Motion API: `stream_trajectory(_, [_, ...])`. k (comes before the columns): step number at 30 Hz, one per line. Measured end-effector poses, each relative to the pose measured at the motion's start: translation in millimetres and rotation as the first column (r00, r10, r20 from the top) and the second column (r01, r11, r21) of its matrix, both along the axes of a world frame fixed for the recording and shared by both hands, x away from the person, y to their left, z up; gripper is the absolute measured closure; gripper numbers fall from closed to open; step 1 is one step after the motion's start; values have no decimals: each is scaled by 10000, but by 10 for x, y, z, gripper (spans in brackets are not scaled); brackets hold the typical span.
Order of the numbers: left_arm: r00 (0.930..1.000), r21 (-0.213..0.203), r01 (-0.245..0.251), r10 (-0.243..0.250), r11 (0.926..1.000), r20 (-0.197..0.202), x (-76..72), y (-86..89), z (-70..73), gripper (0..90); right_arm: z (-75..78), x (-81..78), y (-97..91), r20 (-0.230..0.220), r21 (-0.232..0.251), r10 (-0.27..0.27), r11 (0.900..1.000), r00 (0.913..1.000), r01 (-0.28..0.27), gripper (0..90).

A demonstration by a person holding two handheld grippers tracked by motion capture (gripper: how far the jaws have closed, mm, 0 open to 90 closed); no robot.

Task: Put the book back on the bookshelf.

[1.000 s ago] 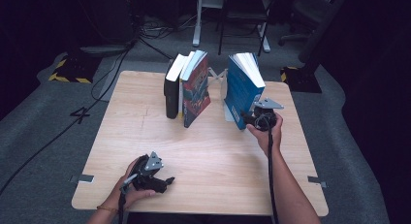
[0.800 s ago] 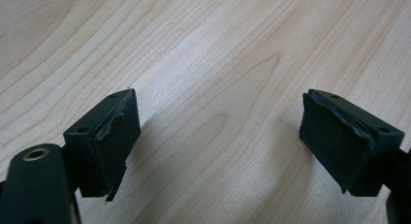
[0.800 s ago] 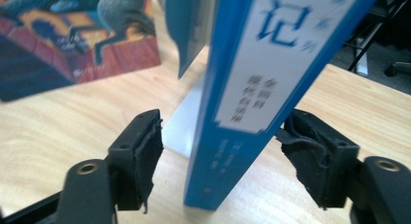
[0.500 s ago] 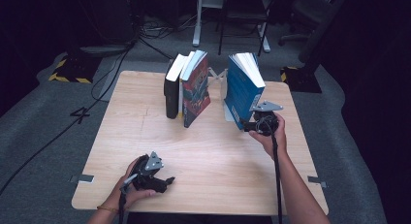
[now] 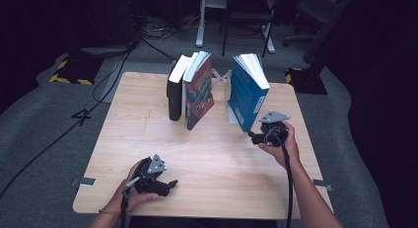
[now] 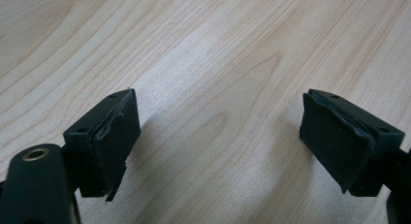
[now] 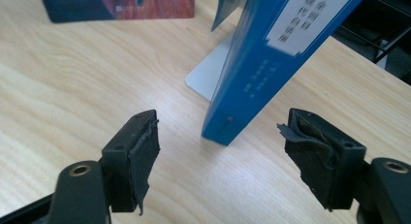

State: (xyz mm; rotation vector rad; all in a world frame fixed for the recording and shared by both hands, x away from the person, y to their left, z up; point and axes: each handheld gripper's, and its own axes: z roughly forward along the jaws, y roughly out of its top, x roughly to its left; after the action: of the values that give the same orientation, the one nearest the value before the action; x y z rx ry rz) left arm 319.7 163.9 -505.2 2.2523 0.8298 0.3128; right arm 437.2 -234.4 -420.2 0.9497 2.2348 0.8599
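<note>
Two tools, both spread wide. Left tool (image 5: 165,184) low over bare tabletop (image 5: 217,154), pads (image 6: 116,136) parted, nothing between them. Well ahead of it and rightward, black book (image 5: 173,92) and red-covered book (image 5: 199,92) upright, touching side by side. Right tool (image 5: 257,136) with jaws just opened, nothing pinched; blue book (image 7: 271,64) just ahead between its pads (image 7: 145,156), apart from both, tilted, leaning against white bookend (image 7: 208,81).

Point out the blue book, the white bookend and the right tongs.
blue book (image 7: 271,73), right gripper view, on its spine.
white bookend (image 7: 206,76), right gripper view, on its flat base.
right tongs (image 7: 220,158), right gripper view, midway between the open fingertips.
</note>
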Motion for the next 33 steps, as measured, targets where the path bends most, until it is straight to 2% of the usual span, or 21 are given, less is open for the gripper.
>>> stream_trajectory(19, [10000, -6, -15, 15, 10000, 2, -2, -1, 0, 149, -178, -391, -135, 85, -646, 509, 9966, 9987, -502, 289])
stream_trajectory(30, [10000, -3, -18, 18, 10000, 2, -2, -1, 0, 149, -242, -636, -249, 245, -882, 1104, 9902, 9936, -1078, 283])
stream_trajectory(33, [10000, -2, -19, 19, 10000, 1, -2, -1, 0, 149, -260, -683, -283, 35, -966, 1273, 9873, 9919, -1263, 301])
